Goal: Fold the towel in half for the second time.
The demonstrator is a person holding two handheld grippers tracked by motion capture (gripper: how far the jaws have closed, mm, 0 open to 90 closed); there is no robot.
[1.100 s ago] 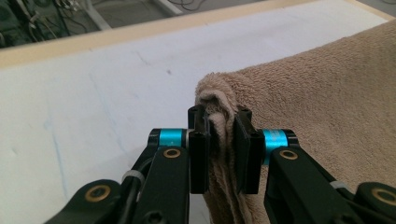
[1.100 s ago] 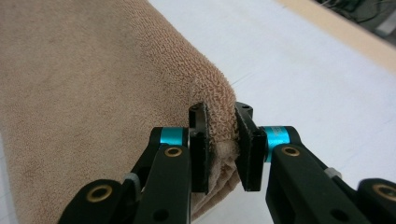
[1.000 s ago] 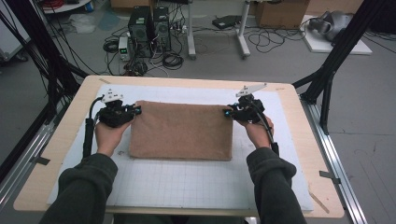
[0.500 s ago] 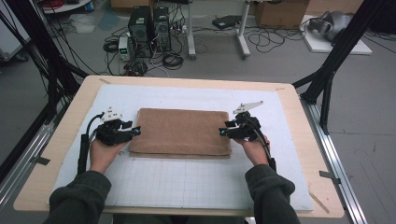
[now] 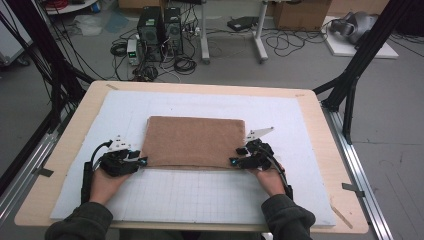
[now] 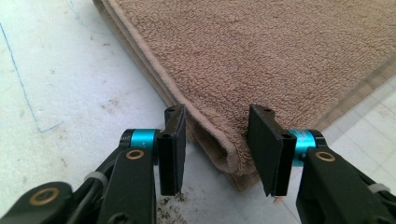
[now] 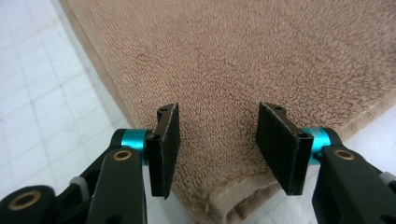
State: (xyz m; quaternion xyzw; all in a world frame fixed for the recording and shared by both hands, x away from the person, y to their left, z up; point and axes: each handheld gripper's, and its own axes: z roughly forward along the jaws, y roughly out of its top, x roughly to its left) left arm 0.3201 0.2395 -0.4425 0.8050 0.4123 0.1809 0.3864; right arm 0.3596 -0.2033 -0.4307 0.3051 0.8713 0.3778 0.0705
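Observation:
A brown towel (image 5: pixel 192 141) lies folded flat on the white gridded mat (image 5: pixel 210 197). My left gripper (image 5: pixel 138 160) sits at the towel's near left corner, and my right gripper (image 5: pixel 236 161) at its near right corner. In the left gripper view the jaws of the left gripper (image 6: pixel 217 151) stand open around the folded corner of the towel (image 6: pixel 261 60), not pinching it. The right gripper (image 7: pixel 217 149) is likewise open over the other corner of the towel (image 7: pixel 233 56), whose layered edge shows below the jaws.
The mat covers a wooden table (image 5: pixel 320 125) with metal rails at both sides. Beyond the far edge, the floor holds computer towers (image 5: pixel 160 30), cables and black frame legs (image 5: pixel 355 65).
Both grippers pulled the towel's far edge toward me, folding it over onto the near edge. They held it earlier; now their jaws are open at the near corners.

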